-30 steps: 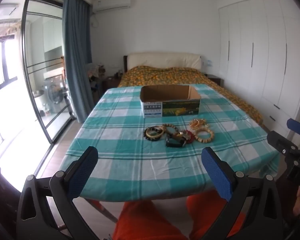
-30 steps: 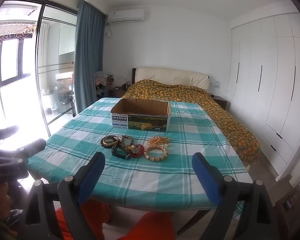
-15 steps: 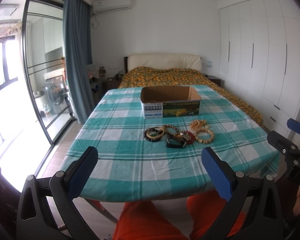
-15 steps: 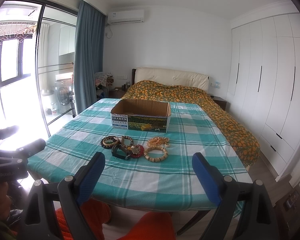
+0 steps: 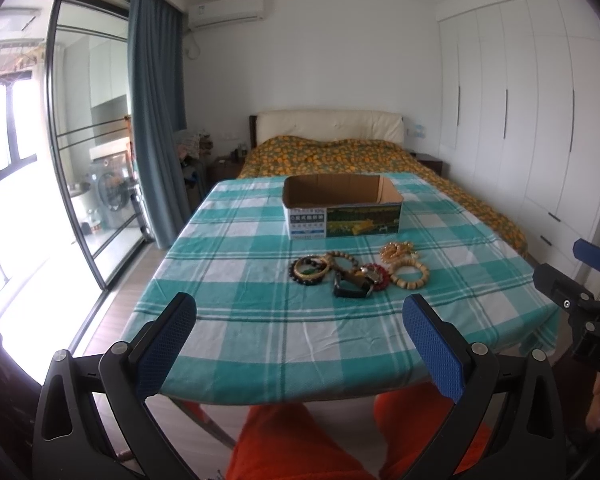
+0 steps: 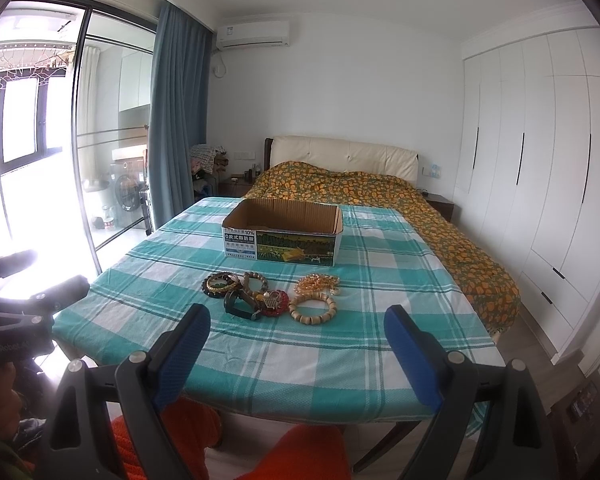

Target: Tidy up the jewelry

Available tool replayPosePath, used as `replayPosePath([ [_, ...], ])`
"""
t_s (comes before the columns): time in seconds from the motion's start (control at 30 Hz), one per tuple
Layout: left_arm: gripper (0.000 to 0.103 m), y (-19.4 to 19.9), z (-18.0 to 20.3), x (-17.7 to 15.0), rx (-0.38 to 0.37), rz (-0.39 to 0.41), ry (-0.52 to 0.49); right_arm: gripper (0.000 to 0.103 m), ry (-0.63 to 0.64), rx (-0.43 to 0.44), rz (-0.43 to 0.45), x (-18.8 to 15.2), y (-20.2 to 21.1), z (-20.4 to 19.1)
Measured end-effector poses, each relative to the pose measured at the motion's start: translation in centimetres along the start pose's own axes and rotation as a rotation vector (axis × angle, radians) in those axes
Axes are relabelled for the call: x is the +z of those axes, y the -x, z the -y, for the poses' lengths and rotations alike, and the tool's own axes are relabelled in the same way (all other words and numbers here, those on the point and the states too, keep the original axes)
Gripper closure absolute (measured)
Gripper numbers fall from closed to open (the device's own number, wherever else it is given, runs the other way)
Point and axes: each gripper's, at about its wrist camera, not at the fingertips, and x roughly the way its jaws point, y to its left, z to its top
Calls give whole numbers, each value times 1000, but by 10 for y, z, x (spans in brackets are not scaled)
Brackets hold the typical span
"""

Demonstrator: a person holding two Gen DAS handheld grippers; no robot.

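Observation:
A pile of jewelry lies mid-table on the checked cloth: a dark bead bracelet [image 5: 309, 270], a black watch [image 5: 350, 289], a red bracelet [image 5: 376, 274], a wooden bead bracelet [image 5: 410, 274] and a gold chain [image 5: 396, 250]. The pile also shows in the right wrist view, with the wooden bracelet [image 6: 312, 309] and watch [image 6: 240, 306]. An open cardboard box [image 5: 342, 206] [image 6: 282, 234] stands behind it. My left gripper [image 5: 300, 316] is open and empty, in front of the table's near edge. My right gripper [image 6: 296, 326] is open and empty, also short of the pile.
The table with green checked cloth [image 5: 228, 264] [image 6: 380, 344] stands before a bed [image 5: 360, 156]. Glass sliding doors and a blue curtain [image 5: 156, 120] are at left, white wardrobes [image 5: 540, 120] at right. My orange-clad legs [image 5: 300, 440] are below the table edge.
Both views have barely shifted. The grippers stay open and the jewelry and box have not moved.

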Motion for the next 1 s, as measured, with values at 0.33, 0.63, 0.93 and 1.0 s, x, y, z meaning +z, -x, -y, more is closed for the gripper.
replayPosePath([
  [0.33,0,0,0,-1,0,-3,1,12,0,0,0,0,0,0],
  [0.63,0,-3,0,-1,0,-12,4,12,0,1,-1,-1,0,0],
  [0.93,0,-4,1,-2,5,-16,2,12,-1,0,-4,-2,0,-1],
  [1.0,0,-4,1,-2,6,-17,3,12,-1,0,-6,-4,0,-1],
])
